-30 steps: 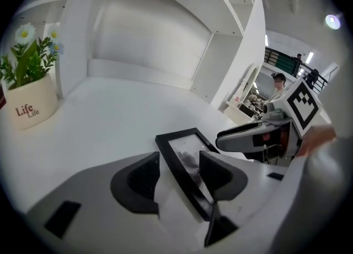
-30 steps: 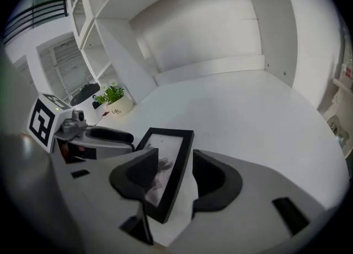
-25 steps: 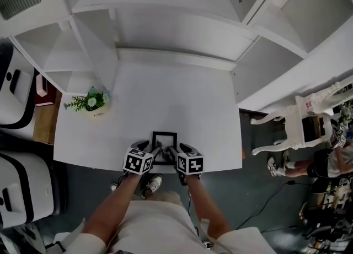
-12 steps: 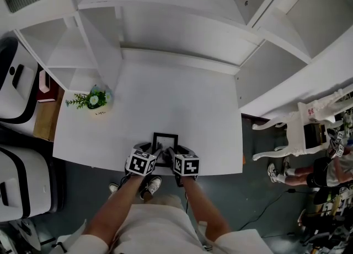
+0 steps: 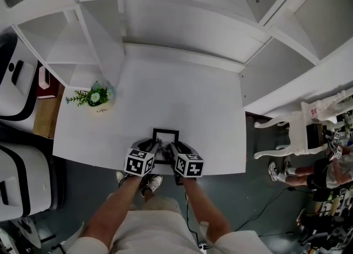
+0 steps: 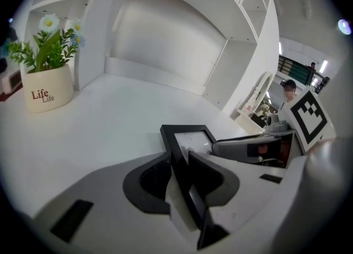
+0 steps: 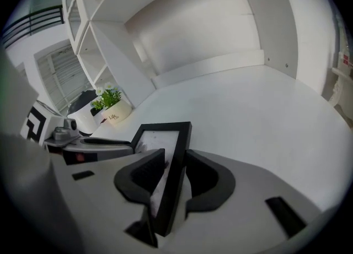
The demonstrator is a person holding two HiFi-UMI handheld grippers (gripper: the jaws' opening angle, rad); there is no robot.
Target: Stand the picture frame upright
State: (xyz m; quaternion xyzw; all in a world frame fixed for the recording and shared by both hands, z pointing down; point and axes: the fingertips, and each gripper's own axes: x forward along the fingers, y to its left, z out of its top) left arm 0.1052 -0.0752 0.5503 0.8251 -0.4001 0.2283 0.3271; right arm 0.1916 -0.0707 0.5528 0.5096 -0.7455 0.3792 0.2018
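A small black picture frame (image 5: 165, 136) lies near the front edge of the white table (image 5: 182, 98). My left gripper (image 5: 157, 149) has the frame's left rail (image 6: 179, 153) between its jaws, which have just been closing; both pads press on it. My right gripper (image 5: 173, 150) has likewise been closing on the right rail (image 7: 175, 156) and grips it. The white picture area (image 7: 157, 137) shows between the two grippers. In the left gripper view the right gripper (image 6: 259, 147) reaches in from the right side. The frame's back and any stand are hidden.
A potted plant (image 5: 95, 98) in a cream pot stands at the table's left. White shelving (image 5: 182, 21) rises behind the table, with side walls at both back corners. A white chair (image 5: 298, 131) stands on the floor to the right. A person (image 6: 288, 90) is far off.
Both grippers stay at the frame's near sides, with their fingers drawn closer onto its rails. The frame has not visibly shifted. The head camera has moved slightly.
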